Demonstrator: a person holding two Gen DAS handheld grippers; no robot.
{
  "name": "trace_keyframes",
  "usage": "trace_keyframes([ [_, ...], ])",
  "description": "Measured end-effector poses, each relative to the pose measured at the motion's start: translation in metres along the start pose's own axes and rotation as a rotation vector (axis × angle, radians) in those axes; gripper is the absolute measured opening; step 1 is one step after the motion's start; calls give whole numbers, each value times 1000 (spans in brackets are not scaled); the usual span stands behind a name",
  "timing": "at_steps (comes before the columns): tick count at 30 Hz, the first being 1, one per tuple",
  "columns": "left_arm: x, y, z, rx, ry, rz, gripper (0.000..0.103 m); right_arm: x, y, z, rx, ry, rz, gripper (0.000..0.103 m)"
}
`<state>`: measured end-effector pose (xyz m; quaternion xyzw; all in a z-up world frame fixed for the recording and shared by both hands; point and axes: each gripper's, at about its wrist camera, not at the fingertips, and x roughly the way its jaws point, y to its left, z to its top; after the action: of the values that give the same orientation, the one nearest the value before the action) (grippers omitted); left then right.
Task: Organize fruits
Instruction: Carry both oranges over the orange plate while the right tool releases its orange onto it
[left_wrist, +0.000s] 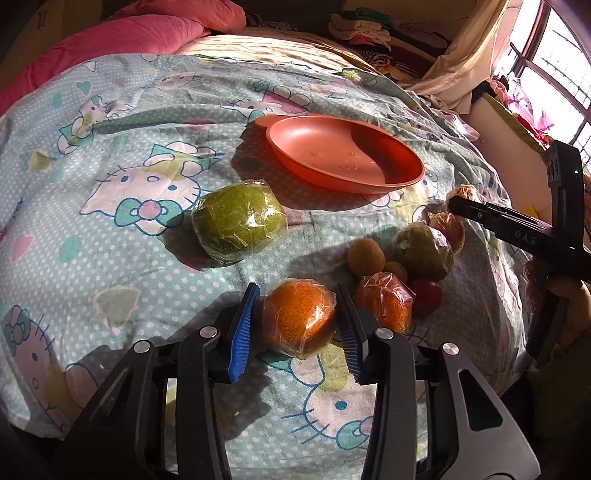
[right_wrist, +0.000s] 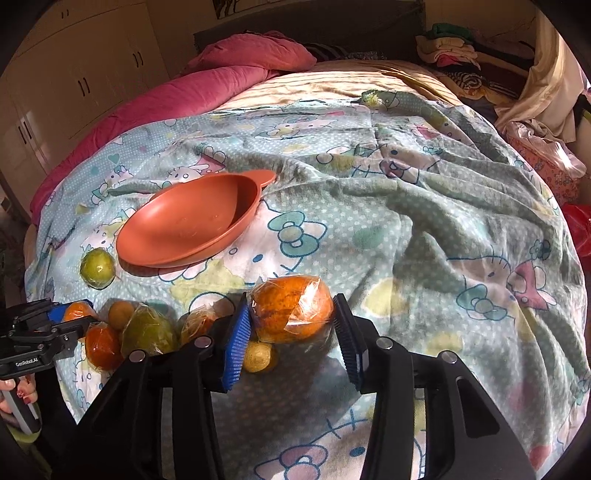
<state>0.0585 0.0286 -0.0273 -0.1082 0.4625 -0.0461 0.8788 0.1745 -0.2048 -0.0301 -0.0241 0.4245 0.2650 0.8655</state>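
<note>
A plastic-wrapped orange (left_wrist: 299, 317), glossy with crinkled film, sits on the bed's cartoon-cat sheet (left_wrist: 110, 258), pinched between the blue pads of the left gripper (left_wrist: 297, 332). The right gripper (right_wrist: 291, 328) likewise clamps a larger wrapped orange fruit (right_wrist: 291, 308), its film puckered at the sides. From that fruit, the empty terracotta bowl (right_wrist: 192, 225) lies at ten o'clock, the remaining fruit pile (right_wrist: 147, 328) at nine o'clock.

Film-wrapped orange (left_wrist: 299, 317) at 6 o'clock, wrapped green fruit (left_wrist: 238, 221) at centre, empty terracotta bowl (left_wrist: 343, 153) at 1 o'clock, mixed fruit cluster (left_wrist: 406, 258) at 4 o'clock.
</note>
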Motion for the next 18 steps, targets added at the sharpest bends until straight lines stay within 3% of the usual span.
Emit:
trace_keyframes([
  [9, -18, -7, 26, 16, -51, -36, 33, -14, 5, 12, -23, -49, 29, 42],
  [18, -7, -1, 71, -4, -61, -60, 33, -17, 14, 28, -65, -80, 59, 42],
])
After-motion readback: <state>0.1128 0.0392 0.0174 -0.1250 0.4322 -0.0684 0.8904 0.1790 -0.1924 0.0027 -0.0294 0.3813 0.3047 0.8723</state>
